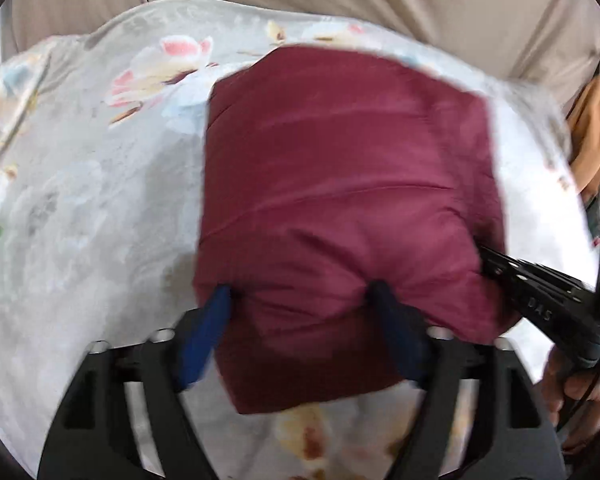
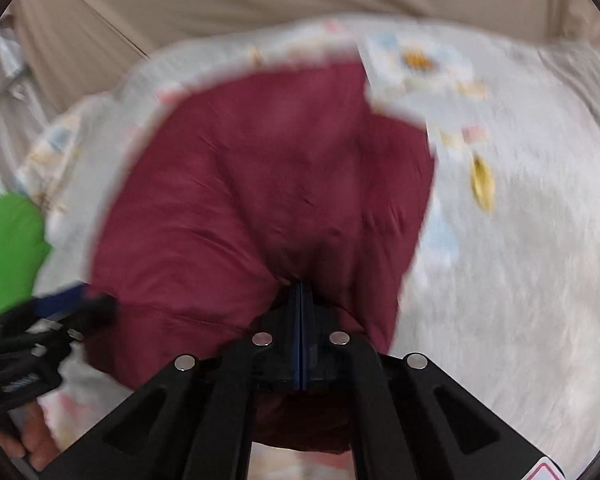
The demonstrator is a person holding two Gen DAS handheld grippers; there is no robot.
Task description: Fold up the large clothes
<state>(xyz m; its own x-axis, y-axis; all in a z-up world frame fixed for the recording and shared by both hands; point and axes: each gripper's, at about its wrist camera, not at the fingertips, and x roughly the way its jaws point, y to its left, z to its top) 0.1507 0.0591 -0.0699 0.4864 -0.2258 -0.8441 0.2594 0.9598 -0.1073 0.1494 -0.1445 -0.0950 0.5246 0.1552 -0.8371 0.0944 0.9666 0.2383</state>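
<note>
My left hand-held gripper is spread wide here, its blue fingers standing either side of the near edge of the maroon garment, one at the left corner of the fold and the other further in; the cloth bulges between them, but I can't see the pads pinching it. The garment itself is folded into a thick, roughly rectangular bundle lying on the floral bedspread, which is pale with pink, cream and light blue blossoms. My right hand-held gripper is pressed fully together, blue pads face to face, and the maroon fabric puckers into creases right at its tip, so it looks pinched on the near edge of the bundle. From the left camera that right hand-held gripper comes in from the right side, its black fingers dug into the bundle's right flank, with my hand wrapped round the handle low down. From the right camera I catch the left hand-held gripper at the bundle's left edge. A bright green item sits off to the left on the bedspread, too blurred to name. A beige curtain or sheet runs behind, and an orange cloth shows at the far right.
</note>
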